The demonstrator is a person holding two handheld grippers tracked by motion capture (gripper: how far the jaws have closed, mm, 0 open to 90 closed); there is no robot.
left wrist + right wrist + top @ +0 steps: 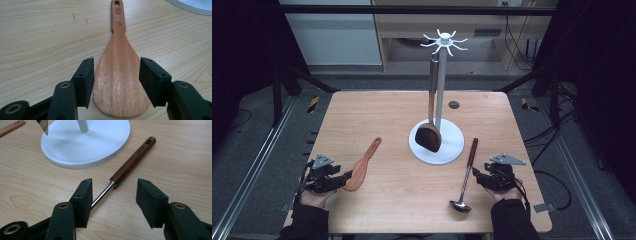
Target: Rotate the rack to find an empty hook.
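Surface: a light wooden table (387, 107) with rounded corners and fine grain, bearing a small dark round plug (454, 104) near its far edge. It stands on grey floor (257, 125) inside a black metal frame (412, 9); pale wooden furniture (412, 30) and trailing cables (517, 45) lie beyond.

Centre: a white utensil stand (441, 75) with a round flat base and a ring of hooks on top; a dark wooden spatula (430, 132) with a long metal handle hangs from one hook, its blade over the base.

Left: a reddish-brown flat wooden rice paddle (120, 80) lies on the table, handle pointing away. The left gripper (116, 82) has its jaws apart, one either side of the blade, pads not pressing it.

Right: a steel ladle with a brown wooden handle (468, 172) lies flat, bowl toward the person, just beside the stand's base. The right gripper (113, 200) has its jaws apart, astride the steel shaft, which passes close by one pad.
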